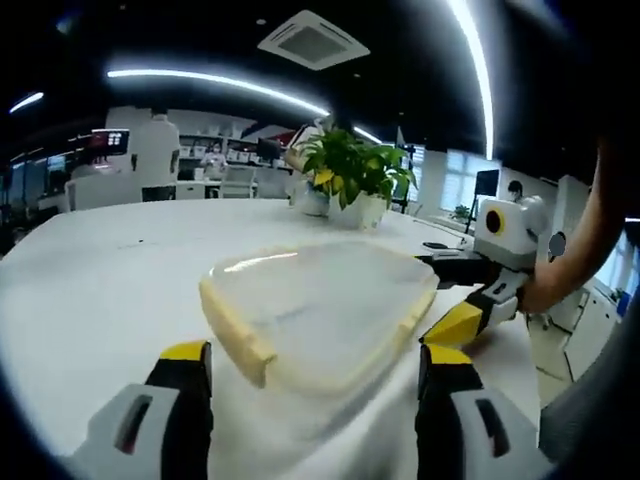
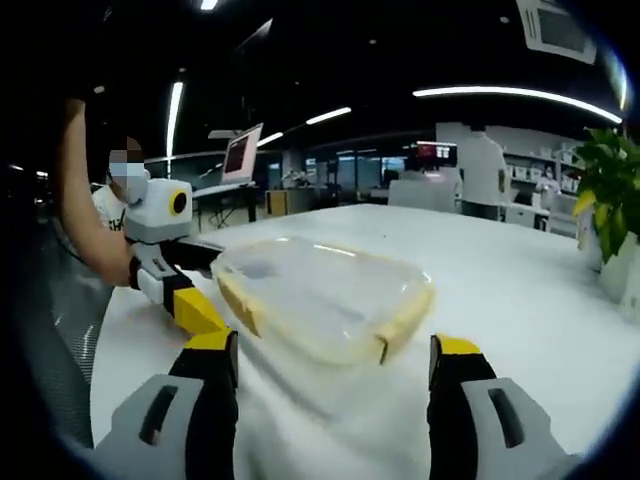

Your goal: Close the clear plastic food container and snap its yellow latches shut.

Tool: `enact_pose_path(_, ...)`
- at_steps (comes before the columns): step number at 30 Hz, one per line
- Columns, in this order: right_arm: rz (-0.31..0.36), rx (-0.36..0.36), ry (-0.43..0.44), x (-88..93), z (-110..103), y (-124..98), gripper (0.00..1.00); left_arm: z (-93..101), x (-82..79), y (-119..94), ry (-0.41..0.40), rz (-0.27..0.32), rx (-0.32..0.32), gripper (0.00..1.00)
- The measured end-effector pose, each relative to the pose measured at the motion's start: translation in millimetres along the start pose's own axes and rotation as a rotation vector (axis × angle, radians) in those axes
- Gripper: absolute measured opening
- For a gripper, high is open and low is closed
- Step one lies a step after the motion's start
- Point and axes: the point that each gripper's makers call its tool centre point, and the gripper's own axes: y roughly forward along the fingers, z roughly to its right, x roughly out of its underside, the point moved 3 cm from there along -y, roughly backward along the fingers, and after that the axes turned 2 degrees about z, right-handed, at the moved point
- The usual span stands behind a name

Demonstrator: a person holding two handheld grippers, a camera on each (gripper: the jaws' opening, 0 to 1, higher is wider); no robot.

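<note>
Both tongs stand wide open with nothing between their jaws. In the left gripper view the left tongs (image 1: 315, 365) rise from 6 o'clock, and the container (image 1: 315, 310) lies just ahead of their yellow tips, lid on, flat on the white worktop (image 1: 100, 280). A yellow latch (image 1: 235, 330) runs along its edge at 8 o'clock, another along the edge at 4 o'clock. The right tongs (image 1: 455, 325) come in from 3 o'clock, a yellow tip close to the 4 o'clock latch; I cannot tell whether it touches. A hand (image 1: 545, 290) holds that gripper.

In the right gripper view the right tongs (image 2: 335, 365) frame the container (image 2: 320, 295) from 6 o'clock, and the left tongs (image 2: 195, 310) reach in from 9 o'clock beside its near corner, held by an arm (image 2: 85, 200).

Beyond the container, at 12 o'clock in the left gripper view, a plant (image 1: 355, 175) stands in a white pot on the worktop. Farther off, a person (image 1: 155, 150) in white stands among office desks under long ceiling lights.
</note>
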Motion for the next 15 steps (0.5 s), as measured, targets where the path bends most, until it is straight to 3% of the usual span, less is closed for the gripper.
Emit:
enact_pose_path(2,-0.005,-0.007,0.015,1.8,-2.3,2.4,0.66,-2.5,-2.5,2.9,0.006,0.019,-0.007,0.86)
enact_pose_path(5,-0.014,0.002,0.015,1.3,-4.5,4.1,0.63,-0.5,0.7,4.3,-0.013,-0.006,0.006,0.80)
enact_pose_path(9,0.010,-0.005,0.035,0.1,-6.6,5.3,0.68,-5.6,2.0,2.2,0.005,-0.019,-0.033,0.73)
enact_pose_path(11,-0.017,-0.004,-0.009,3.3,-9.7,8.3,0.71,-6.0,3.1,3.9,0.000,-0.018,-0.029,0.73)
enact_pose_path(15,-0.023,0.005,0.004,1.5,-7.5,8.9,0.66,-9.6,3.2,3.8,0.005,-0.018,-0.037,0.73)
